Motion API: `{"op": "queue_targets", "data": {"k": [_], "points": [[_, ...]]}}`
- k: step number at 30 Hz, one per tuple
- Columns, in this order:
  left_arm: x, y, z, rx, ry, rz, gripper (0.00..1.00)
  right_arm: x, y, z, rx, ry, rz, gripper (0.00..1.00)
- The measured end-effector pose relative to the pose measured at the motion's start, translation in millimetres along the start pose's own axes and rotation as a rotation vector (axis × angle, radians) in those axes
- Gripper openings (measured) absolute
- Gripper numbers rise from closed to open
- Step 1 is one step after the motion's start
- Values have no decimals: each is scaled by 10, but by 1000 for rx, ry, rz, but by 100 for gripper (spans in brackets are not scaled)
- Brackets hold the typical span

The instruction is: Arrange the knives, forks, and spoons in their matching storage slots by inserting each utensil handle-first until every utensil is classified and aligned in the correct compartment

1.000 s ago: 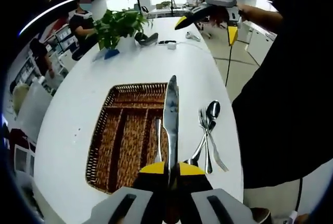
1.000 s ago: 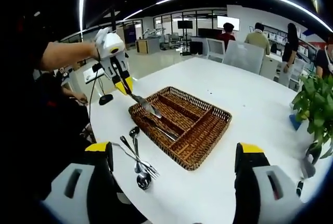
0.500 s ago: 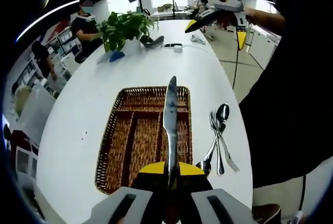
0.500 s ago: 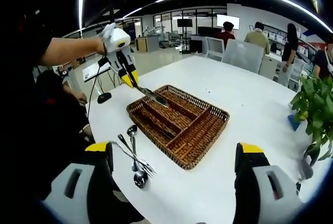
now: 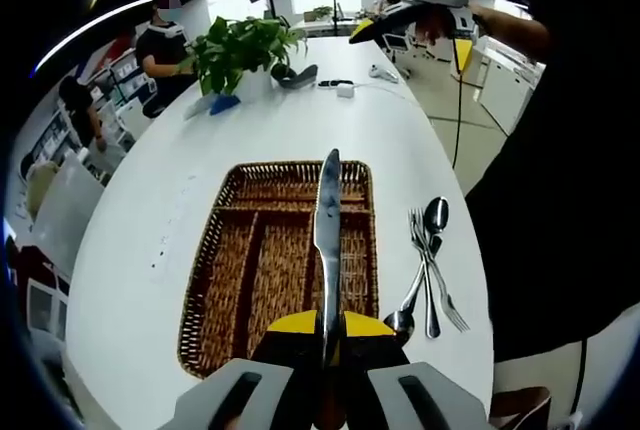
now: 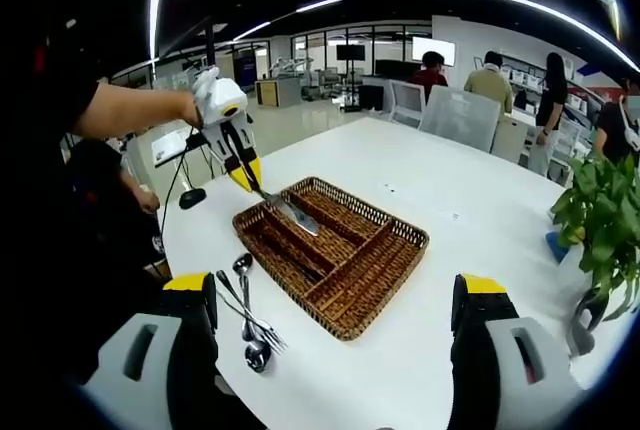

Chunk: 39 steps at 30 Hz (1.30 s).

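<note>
My left gripper [image 5: 328, 335] was clenched on a knife [image 5: 327, 225], the blade running straight out from between its yellow-tipped jaws and hanging over the wicker tray [image 5: 215, 260]. From the right gripper view I saw that same left gripper [image 6: 247, 178] held up by a hand [image 6: 192, 106] at the tray's near corner, the knife [image 6: 290, 209] slanting down over the tray [image 6: 400, 260]. My right gripper [image 6: 335, 300] stood wide open with nothing between its jaws; in the left gripper view it [image 5: 435, 25] was raised well above the far end of the worktop [image 5: 150, 220].

The worktop was white and long with rounded ends. The tray sat near its middle, split by wicker walls into long slots and one crosswise slot at the far end. I could not tell whether anything lay in the slots. Just beside the tray, on the bare worktop, lay a small heap of cutlery: a spoon [image 5: 434, 216] with its bowl pointing away, a fork [image 5: 424, 260] and another spoon [image 5: 402, 322] crossing over each other.

Farther off, a potted plant [image 5: 238, 48] stood at the worktop's far end with a few small objects near it. The room was an open office with ceiling strip lights, glass partitions, desks, and several people [image 6: 490, 78] standing at the back.
</note>
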<state>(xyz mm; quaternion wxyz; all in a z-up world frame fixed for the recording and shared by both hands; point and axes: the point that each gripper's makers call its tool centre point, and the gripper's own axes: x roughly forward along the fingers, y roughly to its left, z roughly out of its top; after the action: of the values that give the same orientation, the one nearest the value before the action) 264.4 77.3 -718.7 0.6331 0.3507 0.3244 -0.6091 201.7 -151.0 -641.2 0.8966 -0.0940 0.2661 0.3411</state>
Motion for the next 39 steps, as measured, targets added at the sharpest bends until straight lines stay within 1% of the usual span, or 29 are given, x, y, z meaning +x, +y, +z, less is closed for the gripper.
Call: {"op": "queue_targets", "data": {"k": [5,11,14,17,23,27,32,39], "points": [[114,-33,-51,-11,-10,-4,3,16,-21,-10,-4,3,-5,99],[257,-75,-166,-17,10,-16,3,17,-61,-13,3,5,-14,99],[301,-76,-234,-33,10,-18,3,18,-67,-13,-1,9,-17,99],[353,-87,-307,-48,12,-16,3,4,-88,15,-30,6,-35,99],[499,-116,-469,-83,13,-17,3,-20,-99,59,-29,-2,-41,99],[597,-164,-570,-98,27,-26,3,-42,-106,57,-28,-3,-48,99],[671,-177,-620,-107,30,-28,3,-55,-97,17,-25,6,-46,99],[743,-159,-613,-106,12,-34,4,-78,-85,-35,-22,21,-47,99]]}}
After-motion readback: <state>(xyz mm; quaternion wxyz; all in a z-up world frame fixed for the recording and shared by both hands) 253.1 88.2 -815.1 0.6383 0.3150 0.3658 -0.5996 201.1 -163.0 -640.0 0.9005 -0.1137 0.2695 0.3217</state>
